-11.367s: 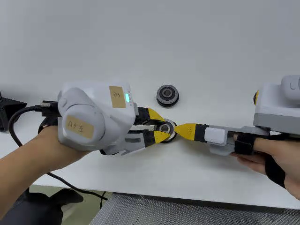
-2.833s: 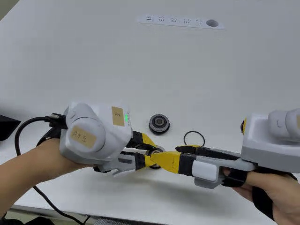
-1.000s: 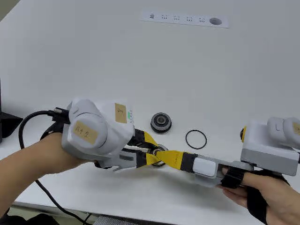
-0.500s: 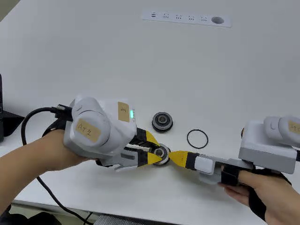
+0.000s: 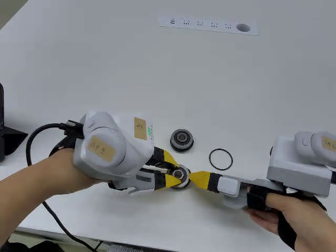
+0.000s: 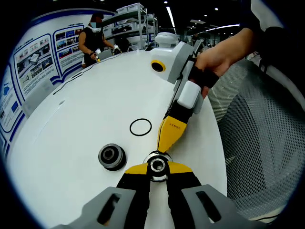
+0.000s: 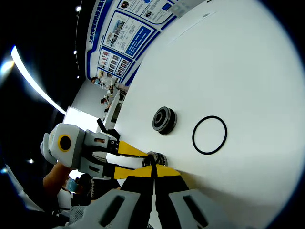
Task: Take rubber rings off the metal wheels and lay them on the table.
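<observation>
My left gripper [image 5: 170,175] is shut on a small metal wheel [image 5: 180,176], held just above the white table [image 5: 157,79]; its yellow jaws clamp the wheel [image 6: 157,166] from both sides. My right gripper [image 5: 192,178] comes in from the right, jaws shut, tips against the wheel's right edge. In the right gripper view the wheel [image 7: 156,158] sits just past the closed tips [image 7: 153,168]. I cannot tell whether rubber is pinched between them. A second wheel [image 5: 181,139] with its dark ring lies flat behind. One loose black rubber ring [image 5: 221,159] lies on the table to the right.
A white power strip [image 5: 209,25] lies at the table's far edge. A black cable [image 5: 37,135] trails from the left gripper toward a dark object [image 5: 6,134] at the left edge. The near table edge runs just below my hands.
The right gripper has drawn back to the right: a second ago its jaws overlapped the held wheel, now only the tips touch its edge. The left gripper still holds the wheel.
</observation>
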Available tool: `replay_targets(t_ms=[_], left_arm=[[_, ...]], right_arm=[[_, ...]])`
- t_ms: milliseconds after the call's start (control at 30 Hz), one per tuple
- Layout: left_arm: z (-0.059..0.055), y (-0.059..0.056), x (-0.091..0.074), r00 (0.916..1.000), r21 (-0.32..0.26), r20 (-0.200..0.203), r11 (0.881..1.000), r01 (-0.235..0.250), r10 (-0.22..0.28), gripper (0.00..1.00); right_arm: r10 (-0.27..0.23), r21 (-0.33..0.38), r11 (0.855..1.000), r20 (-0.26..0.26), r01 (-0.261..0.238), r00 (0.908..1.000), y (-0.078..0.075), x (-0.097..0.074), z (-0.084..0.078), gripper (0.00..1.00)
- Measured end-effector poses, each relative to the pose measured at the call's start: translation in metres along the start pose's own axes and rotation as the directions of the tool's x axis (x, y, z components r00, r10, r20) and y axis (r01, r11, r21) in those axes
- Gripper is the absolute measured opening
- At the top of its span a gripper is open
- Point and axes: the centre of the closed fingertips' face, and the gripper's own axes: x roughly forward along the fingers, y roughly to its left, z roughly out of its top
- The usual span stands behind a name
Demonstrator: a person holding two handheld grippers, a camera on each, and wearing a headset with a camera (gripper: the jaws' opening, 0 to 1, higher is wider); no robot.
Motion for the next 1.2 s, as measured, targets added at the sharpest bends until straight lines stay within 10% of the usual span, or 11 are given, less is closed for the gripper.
replay_targets(t_ms=[1200], left_arm=[[0.000,0.000,0.000,1.0000,0.012,-0.006,1.000,0.001,-0.001,0.12]], right_arm=[[0.037,-0.104,0.994,-0.030,-0.040,0.9989,0.028,0.011,-0.001,0.01]])
